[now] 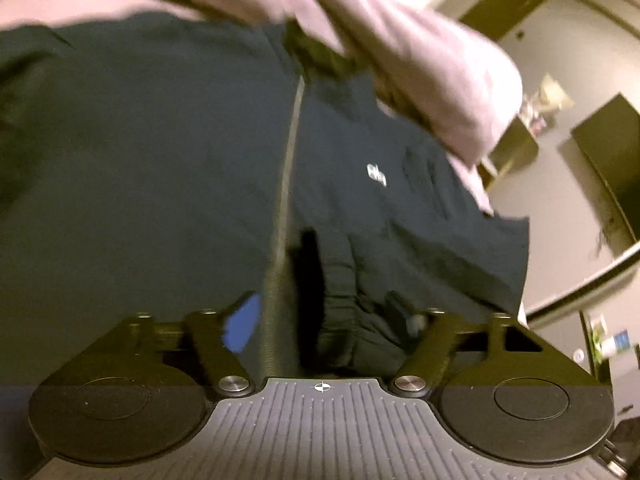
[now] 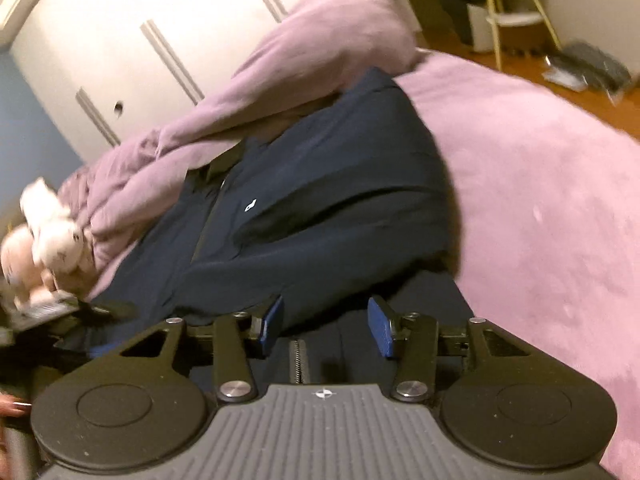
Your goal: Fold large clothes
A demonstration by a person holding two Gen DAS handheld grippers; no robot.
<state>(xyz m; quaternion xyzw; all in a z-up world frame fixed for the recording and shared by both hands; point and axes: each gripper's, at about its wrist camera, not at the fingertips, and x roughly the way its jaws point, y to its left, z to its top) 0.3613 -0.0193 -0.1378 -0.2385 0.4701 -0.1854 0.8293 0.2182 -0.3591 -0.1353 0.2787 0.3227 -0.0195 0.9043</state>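
Nearest my right camera, the right tongs (image 2: 326,326) stand apart, their blue pads (image 2: 382,330) on either side of a stretch of zipper (image 2: 297,362), with dark cloth between and beneath them; whether the pads touch the cloth I cannot tell. Nearest my left camera, the left tongs (image 1: 332,320) have one blue pad (image 1: 242,324) showing at left, the other side buried in bunched dark fabric, so I cannot tell if they are clamped or apart. Beyond both pairs lies the navy jacket (image 2: 320,184), spread on the bed with its zipper line (image 1: 286,184) running away from the left camera and a small white logo (image 1: 377,173) on the chest; one sleeve is laid across the body in the right view. Under it is the pink bedspread (image 2: 552,208). At the jacket's far end a bunched lilac duvet (image 2: 280,76) overlaps the collar. Beside that heap sit soft toys (image 2: 52,232). Farthest off, white wardrobe doors (image 2: 160,20) and a chair (image 2: 516,12) on a wooden floor (image 2: 592,100).
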